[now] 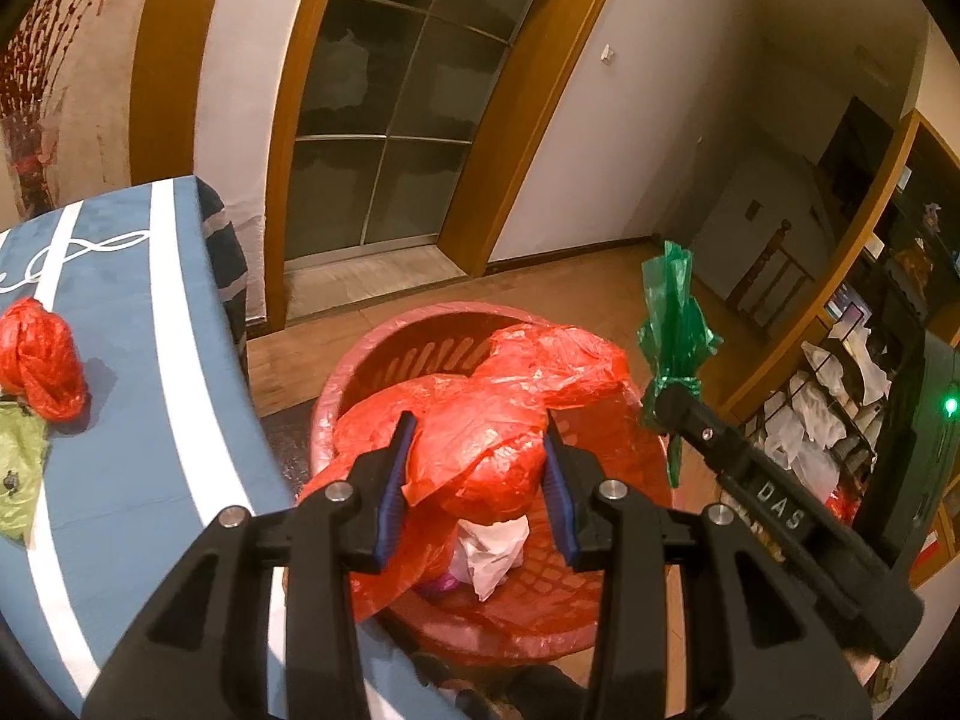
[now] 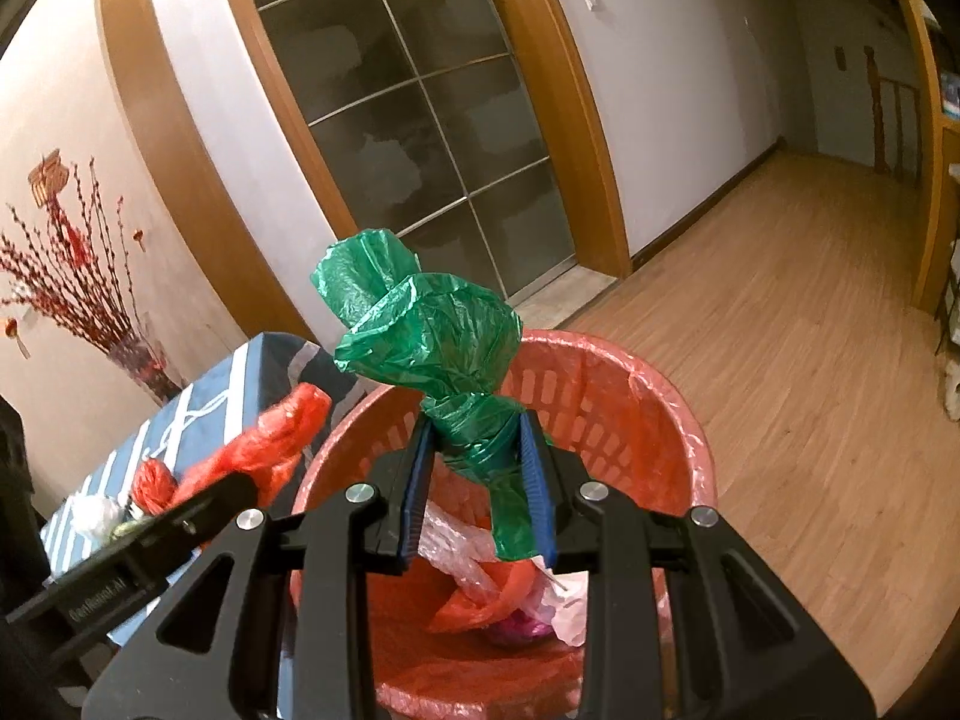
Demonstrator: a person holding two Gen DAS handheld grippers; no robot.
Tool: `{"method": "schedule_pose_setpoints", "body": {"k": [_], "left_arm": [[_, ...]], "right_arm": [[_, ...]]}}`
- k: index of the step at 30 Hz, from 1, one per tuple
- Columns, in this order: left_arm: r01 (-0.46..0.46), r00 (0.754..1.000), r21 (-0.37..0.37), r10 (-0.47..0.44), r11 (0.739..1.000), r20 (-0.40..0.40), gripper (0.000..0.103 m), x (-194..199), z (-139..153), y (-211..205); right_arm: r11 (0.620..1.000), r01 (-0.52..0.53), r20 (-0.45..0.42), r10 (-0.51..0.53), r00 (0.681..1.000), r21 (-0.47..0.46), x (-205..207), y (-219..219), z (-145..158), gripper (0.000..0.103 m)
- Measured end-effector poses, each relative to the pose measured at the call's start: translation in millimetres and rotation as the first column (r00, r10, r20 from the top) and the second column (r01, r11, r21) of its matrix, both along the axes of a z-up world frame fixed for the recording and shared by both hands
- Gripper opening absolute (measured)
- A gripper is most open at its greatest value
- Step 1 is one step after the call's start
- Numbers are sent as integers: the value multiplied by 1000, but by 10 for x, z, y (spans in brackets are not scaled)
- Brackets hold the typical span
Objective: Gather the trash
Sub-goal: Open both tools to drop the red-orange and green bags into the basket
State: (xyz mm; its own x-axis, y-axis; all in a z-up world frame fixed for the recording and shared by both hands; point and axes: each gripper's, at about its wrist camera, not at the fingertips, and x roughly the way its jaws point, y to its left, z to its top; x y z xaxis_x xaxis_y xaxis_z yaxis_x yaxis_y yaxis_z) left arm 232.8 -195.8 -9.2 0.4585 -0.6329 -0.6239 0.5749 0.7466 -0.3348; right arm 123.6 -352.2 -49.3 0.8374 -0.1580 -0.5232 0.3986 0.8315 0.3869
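Right now I am at the dropping step: both pieces of trash hang over the red basket point(image 2: 654, 420), which stands on the floor just beside the blue worktop point(image 1: 138, 372). My right hand-held gripper point(image 2: 477, 474) is clamped on the twisted neck of a green plastic bag point(image 2: 420, 324), held upright above the basket's mouth. My left hand-held gripper point(image 1: 480, 480) has its fingers set on either side of a crumpled red plastic bag point(image 1: 480, 420) above the near rim; it looks pinched, though loosely. Next, I judge, both need to open over the middle so nothing catches on the rim. Inside the basket, on its red liner, lie white paper point(image 2: 561, 606), clear film and something pink. Another red bag point(image 1: 45, 360) and a pale green piece point(image 1: 21, 480) wait on the worktop beside the basket.
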Motion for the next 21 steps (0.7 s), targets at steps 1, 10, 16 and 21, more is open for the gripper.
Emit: {"method": "schedule_pose_setpoints", "body": {"k": [1, 10, 16, 21], "left_arm": [[0, 1000, 4, 0, 1000, -2, 41, 21, -17, -5], [-31, 999, 52, 33, 998, -37, 62, 136, -206, 29], [-85, 996, 120, 85, 989, 3, 73, 134, -246, 234], [-141, 990, 169, 136, 975, 44, 78, 123, -260, 494]], "right_arm": [[1000, 0, 0, 0, 1000, 13, 13, -35, -14, 31], [998, 16, -15, -15, 1000, 66, -31, -127, -130, 60], [1000, 20, -51, -19, 999, 18, -17, -29, -157, 72], [997, 11, -90, -17, 996, -73, 20, 146, -167, 77]]}}
